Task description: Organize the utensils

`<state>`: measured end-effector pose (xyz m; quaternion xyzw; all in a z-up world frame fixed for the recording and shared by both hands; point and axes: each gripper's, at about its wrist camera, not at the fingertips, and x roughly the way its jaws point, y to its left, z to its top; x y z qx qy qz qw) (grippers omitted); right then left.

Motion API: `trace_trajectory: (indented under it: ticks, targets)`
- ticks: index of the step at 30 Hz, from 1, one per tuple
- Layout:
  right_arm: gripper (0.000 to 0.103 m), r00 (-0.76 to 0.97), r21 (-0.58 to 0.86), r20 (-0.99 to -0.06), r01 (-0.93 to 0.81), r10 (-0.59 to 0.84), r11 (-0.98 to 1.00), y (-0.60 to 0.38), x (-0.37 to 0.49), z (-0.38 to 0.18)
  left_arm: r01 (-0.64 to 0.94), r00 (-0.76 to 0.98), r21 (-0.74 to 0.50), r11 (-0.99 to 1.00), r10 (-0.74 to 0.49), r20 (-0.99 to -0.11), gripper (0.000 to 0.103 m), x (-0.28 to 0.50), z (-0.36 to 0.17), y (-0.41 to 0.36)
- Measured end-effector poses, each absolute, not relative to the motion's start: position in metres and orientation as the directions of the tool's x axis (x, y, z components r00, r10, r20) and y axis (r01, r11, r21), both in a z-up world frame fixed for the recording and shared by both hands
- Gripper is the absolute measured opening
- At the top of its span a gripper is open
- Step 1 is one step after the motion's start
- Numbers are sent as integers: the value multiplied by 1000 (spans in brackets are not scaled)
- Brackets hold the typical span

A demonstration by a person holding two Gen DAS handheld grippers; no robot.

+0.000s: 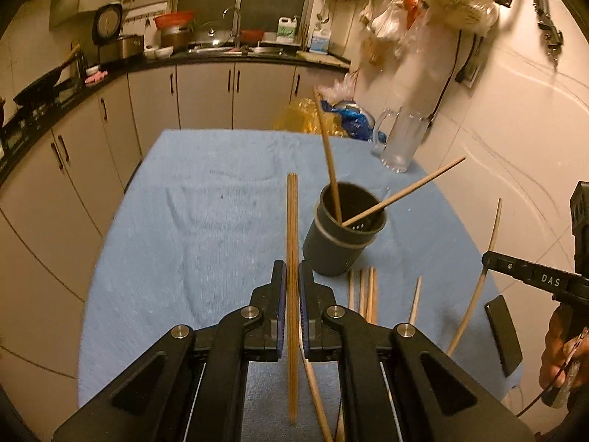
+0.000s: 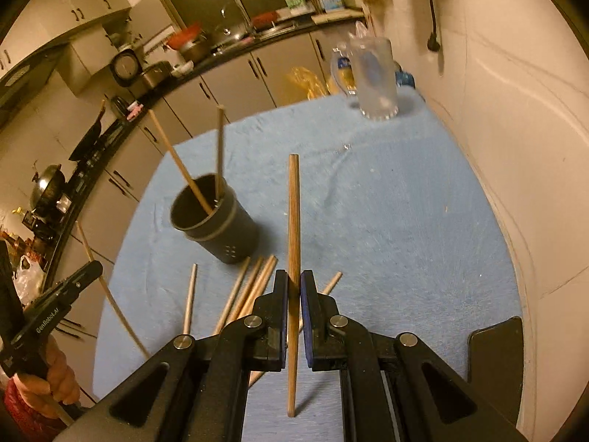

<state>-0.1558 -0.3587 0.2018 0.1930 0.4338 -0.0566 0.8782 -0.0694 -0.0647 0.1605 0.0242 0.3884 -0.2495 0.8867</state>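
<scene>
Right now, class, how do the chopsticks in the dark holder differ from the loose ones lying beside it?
The chopsticks in the holder stand tilted, tips inside the dark holder; the loose chopsticks lie flat on the blue cloth. The held pair lean apart; the loose ones lie bunched near the holder's base. All are plain light wood.

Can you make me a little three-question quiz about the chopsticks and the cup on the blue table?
1. True or false: the left tongs are shut on a chopstick.
2. How many chopsticks already stand in the dark cup? A) none B) two C) five
3. Fill in: the right tongs grip a ______, while loose chopsticks lie on the blue cloth near the cup.

Key: 1 true; 2 B; 3 chopstick
</scene>
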Motion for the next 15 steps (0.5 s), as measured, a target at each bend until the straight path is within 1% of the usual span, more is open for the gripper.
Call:
trace_trajectory:
  ticks: [15]
  targets:
    - [7,690,302,-722,257,44,918,-346,-178,241,489,602,-141,861,-449,-660,6,-74,186,-61]
